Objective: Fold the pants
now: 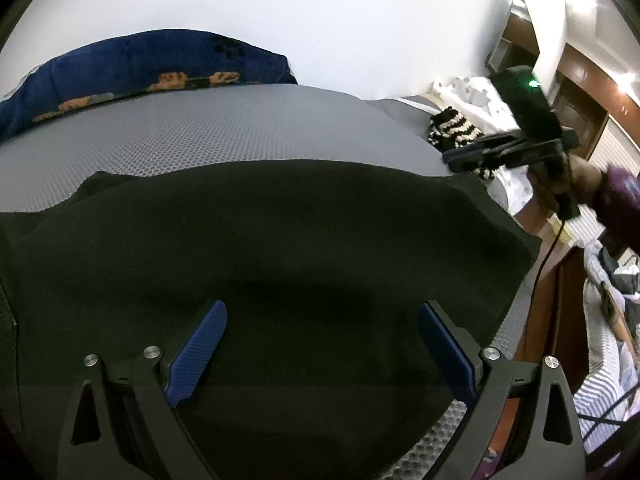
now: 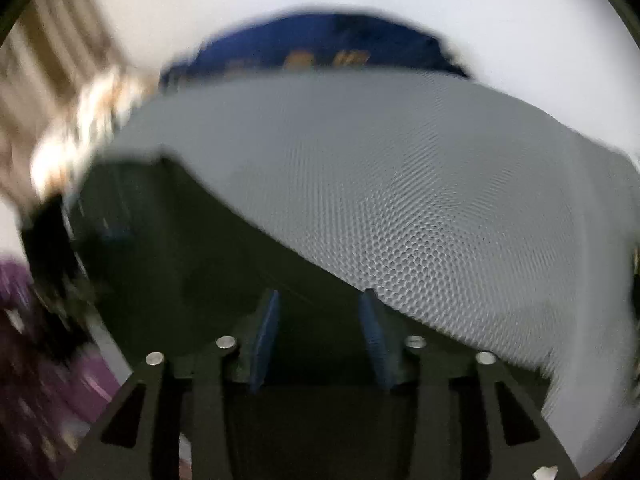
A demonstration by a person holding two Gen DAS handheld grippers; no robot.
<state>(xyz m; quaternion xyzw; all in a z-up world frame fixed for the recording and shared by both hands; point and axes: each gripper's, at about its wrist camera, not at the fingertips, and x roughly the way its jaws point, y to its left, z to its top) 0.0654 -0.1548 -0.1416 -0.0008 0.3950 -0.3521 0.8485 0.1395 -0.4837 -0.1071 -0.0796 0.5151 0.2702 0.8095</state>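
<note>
- The black pants point(image 1: 280, 248) are lying spread flat on the grey honeycomb-textured mat point(image 1: 224, 128) of what looks like a bed, filling the left wrist view from 9 o'clock round to 3 o'clock.
- The left hand-held gripper point(image 1: 320, 344) is hovering at 6 o'clock with its blue pads point(image 1: 198, 350) spread wide, holding nothing; the cloth is lying under and ahead of the gap, and contact cannot be told.
- The right hand-held gripper point(image 2: 318, 334) is sitting at 6 o'clock of its own blurred view, its jaws parted narrower than the left's, with nothing visibly pinched; the dark pants point(image 2: 192, 248) are running from between its pads out toward 9 o'clock, the bare mat point(image 2: 420, 200) toward 2 o'clock.
- In the left view, the right hand-held gripper point(image 1: 508, 148) is showing at 2 o'clock, near the far corner of the pants.
- Likely risk: the blur suggests fast motion, so a closing pinch may miss the edge or catch a single layer only, leaving the fold skewed.
- Another risk: the wide left jaws may gather a bunch of cloth mid-panel, not a hem, and wrinkle the flat spread.
- A dark blue pillow point(image 1: 132, 68) at 11 o'clock and a striped item point(image 1: 452, 128) at 2 o'clock are lying well apart from the pants.
</note>
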